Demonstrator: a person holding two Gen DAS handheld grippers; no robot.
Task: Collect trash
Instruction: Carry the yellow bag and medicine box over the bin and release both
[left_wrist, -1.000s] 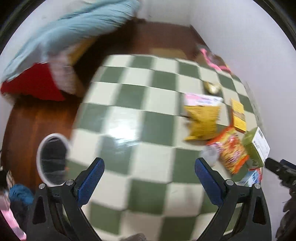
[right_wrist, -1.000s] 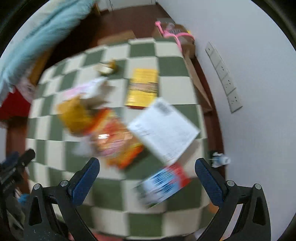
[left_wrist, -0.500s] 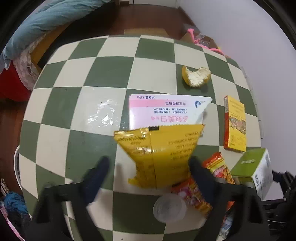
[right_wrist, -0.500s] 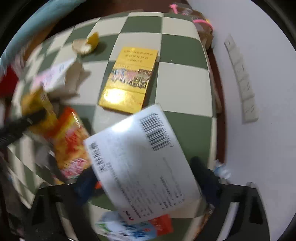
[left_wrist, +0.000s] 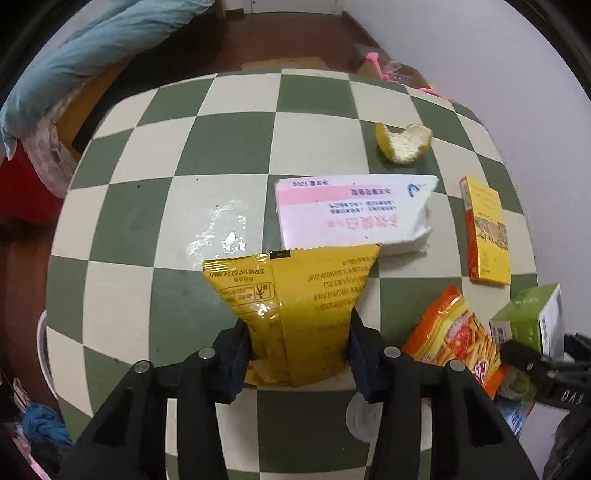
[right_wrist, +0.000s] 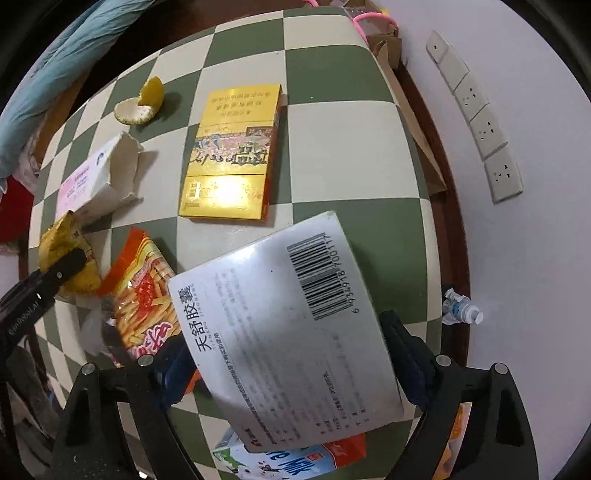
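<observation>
While my left gripper (left_wrist: 299, 347) has its blue-padded jaws pressed against both sides of the crinkled yellow foil snack bag (left_wrist: 299, 306), my right gripper (right_wrist: 288, 365) has its jaws clamped on the white-faced cardboard box with a barcode (right_wrist: 284, 332); the left camera shows that box as green and white.

I take the flat yellow carton with a printed picture band (right_wrist: 232, 155) as my landmark on the round green-and-cream checkered tabletop (left_wrist: 221, 140). The yellow bag sits toward the near left of that carton, its top edge overlapping the torn white-and-pink paper packet (left_wrist: 351, 210), which lies just left of the carton. Beyond the packet, on the far left of the carton, rests a curled piece of orange peel (left_wrist: 404, 144). Nearer to me than the carton lies the orange-red plastic pouch printed with fries (left_wrist: 454, 332), between the yellow bag and my boxed right grip. A small clear round plastic lid (left_wrist: 360, 421) lies just beside the pouch, at the near edge. Below the box, a blue, white and red printed carton (right_wrist: 280, 461) peeks out.
</observation>
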